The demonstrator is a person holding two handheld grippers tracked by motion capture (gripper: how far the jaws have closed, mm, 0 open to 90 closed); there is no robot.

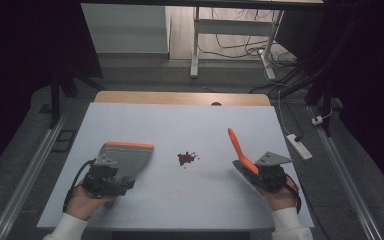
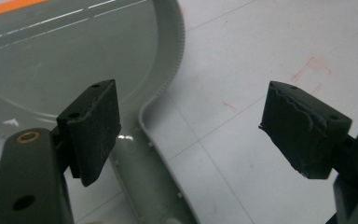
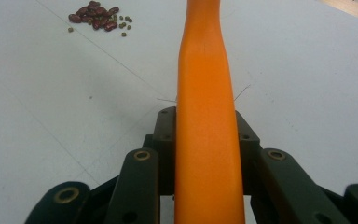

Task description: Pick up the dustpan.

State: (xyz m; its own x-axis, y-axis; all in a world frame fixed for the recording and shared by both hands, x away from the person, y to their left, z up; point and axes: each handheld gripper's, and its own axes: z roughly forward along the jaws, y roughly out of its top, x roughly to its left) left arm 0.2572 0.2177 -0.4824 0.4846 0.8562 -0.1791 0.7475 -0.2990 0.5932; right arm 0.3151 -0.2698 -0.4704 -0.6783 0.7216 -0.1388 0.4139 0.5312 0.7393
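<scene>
- Laboratory or test room: a white table (image 1: 180, 125) on grey carpet, dark surroundings.
- At 12 o'clock, a metal desk frame (image 1: 196, 45) with loose cables (image 1: 240, 47) (tangled on the floor).
- At 3 o'clock, a power strip (image 1: 299, 146).

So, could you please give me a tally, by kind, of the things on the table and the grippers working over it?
Dustpan, grey with an orange edge: 1
Brush with an orange handle: 1
Pile of spilled beans: 1
Grippers: 2, the left gripper and the right gripper
Total: 5
</scene>
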